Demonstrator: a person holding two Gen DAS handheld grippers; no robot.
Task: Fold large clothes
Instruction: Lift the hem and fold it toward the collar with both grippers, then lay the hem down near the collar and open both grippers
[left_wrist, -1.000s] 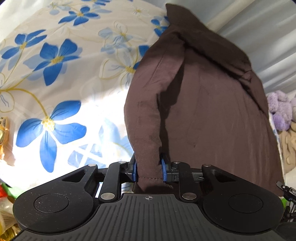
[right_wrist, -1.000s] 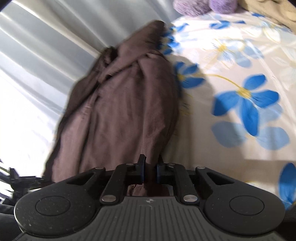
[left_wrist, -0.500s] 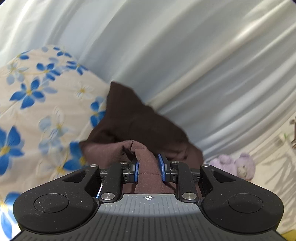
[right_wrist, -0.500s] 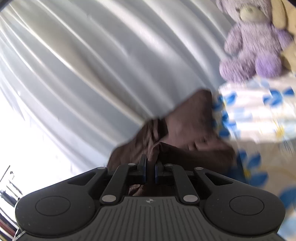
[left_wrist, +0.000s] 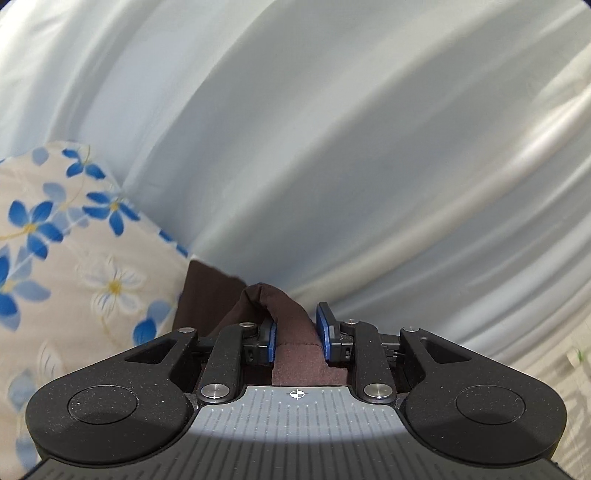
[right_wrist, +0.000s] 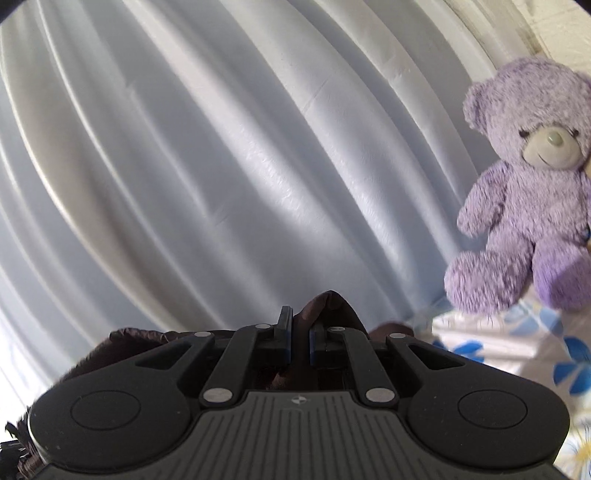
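Observation:
A dark brown garment (left_wrist: 295, 354) is pinched between the blue pads of my left gripper (left_wrist: 297, 332), which is shut on a hemmed fold of it. More of the cloth drops away to the left of the fingers, over the flowered bedsheet (left_wrist: 74, 266). In the right wrist view the same brown garment (right_wrist: 328, 306) bunches up between the fingers of my right gripper (right_wrist: 300, 338), shut on it. Cloth hangs down to the left (right_wrist: 140, 338) of that gripper. Both grippers point at the pale curtain.
A pale grey-blue pleated curtain (left_wrist: 332, 147) fills the background of both views. A purple teddy bear (right_wrist: 524, 192) sits at the right on the blue-flowered bedsheet (right_wrist: 498, 339). A light wall corner (right_wrist: 554, 22) shows at the top right.
Both grippers have risen and tilted up, carrying the brown garment. The views swung from the bed and the spread cloth to the curtain. The teddy bear came closer in the right wrist view.

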